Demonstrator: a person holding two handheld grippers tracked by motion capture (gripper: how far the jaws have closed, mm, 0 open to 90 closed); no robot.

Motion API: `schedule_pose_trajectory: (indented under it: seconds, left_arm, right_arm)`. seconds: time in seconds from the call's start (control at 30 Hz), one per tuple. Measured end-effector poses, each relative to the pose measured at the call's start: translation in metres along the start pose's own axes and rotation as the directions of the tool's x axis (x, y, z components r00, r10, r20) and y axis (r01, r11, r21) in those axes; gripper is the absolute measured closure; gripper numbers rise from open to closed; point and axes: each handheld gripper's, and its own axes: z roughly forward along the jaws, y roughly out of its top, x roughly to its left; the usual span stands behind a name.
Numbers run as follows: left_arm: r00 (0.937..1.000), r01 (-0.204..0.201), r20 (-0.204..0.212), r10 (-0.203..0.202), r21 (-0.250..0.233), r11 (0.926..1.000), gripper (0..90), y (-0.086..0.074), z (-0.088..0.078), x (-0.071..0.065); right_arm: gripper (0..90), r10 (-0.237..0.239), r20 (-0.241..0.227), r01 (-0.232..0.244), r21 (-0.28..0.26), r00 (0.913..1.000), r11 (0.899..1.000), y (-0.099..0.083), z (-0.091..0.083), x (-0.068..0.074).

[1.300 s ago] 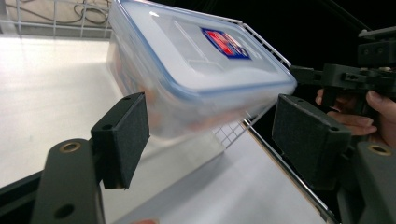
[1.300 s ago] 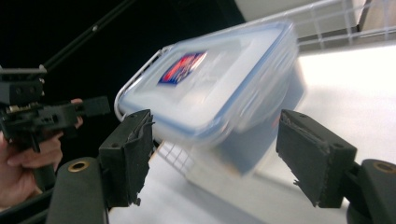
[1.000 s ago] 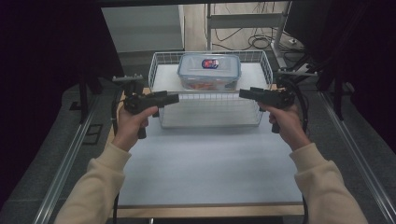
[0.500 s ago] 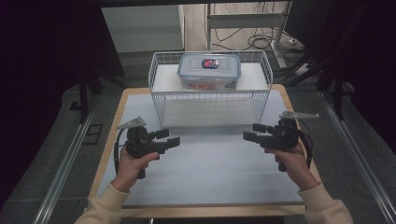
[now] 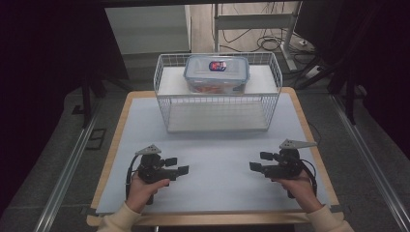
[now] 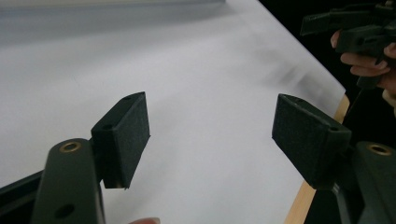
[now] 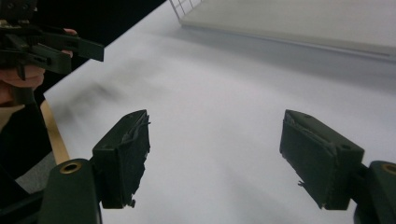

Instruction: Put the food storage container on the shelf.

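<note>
Table (image 5: 145, 125) surface comes first: we see a pale mat over a wooden top, bare across its near half. At the far edge stands a white wire basket (image 5: 167, 104), and inside it, toward the back, rests a clear plastic container (image 5: 216, 73) with its lid on and reddish contents faintly visible through the wall. We take this container as the work item; it sits fully within the basket, upright, well apart from both grippers.

We hold the left gripper (image 5: 175, 165) low over the near left part of the mat and the right gripper (image 5: 259, 162) over the near right part, each pointing inward toward the other. In the left gripper view its jaws stand wide apart with nothing but mat between them; the right gripper view shows the same for the right gripper, whose pads (image 7: 126, 154) look frayed at the edges. Neither touches any object.

We judge the container to be placed in the basket and both grippers clear of it near the table's front edge. No loose item lies on the mat, so we judge the work at, or close to, completion.
</note>
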Motion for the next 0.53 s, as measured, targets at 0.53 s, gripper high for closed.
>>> schedule_pose_trajectory:
  seconds: [0.53]
  left_arm:
    - [0.9999,-0.009,-0.015,0.009,0.013,0.9999,27.2,-0.0044,0.0066,0.0008]
  right_arm:
    - [22.0,-0.039,0.036,0.040,-0.028,0.9986,0.999,-0.0060,-0.0016,-0.0019]
